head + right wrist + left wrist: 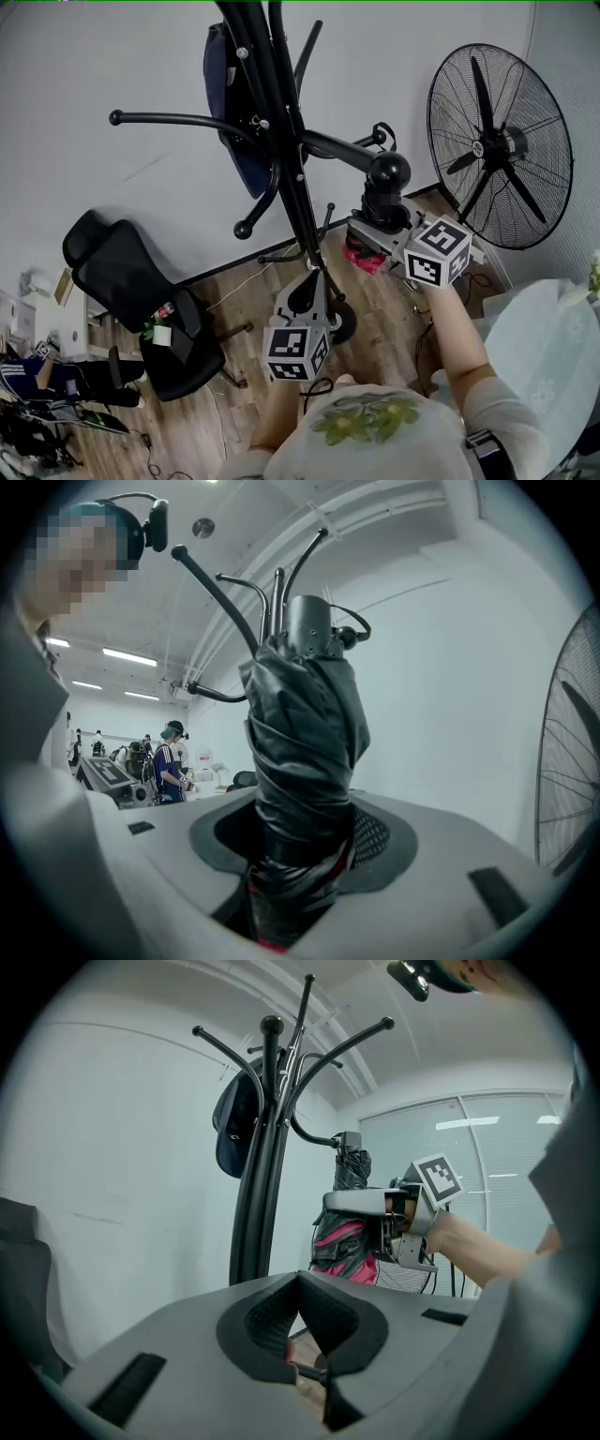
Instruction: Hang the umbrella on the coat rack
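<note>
The black coat rack (281,122) (258,1204) (225,602) stands in the middle, with a dark blue bag (230,103) (234,1129) hanging on it. My right gripper (370,232) (300,855) is shut on the folded black and pink umbrella (366,258) (345,1232) (305,752). It holds the umbrella upright, with the handle beside the tip of a lower hook. My left gripper (307,292) (302,1279) is lower down, near the pole. Its pads meet at the tips and nothing is between them.
A large floor fan (502,145) (572,752) stands at the right by the wall. A black office chair (141,291) is at the left. A pale round table (553,356) is at the lower right. People (172,761) stand far back in the room.
</note>
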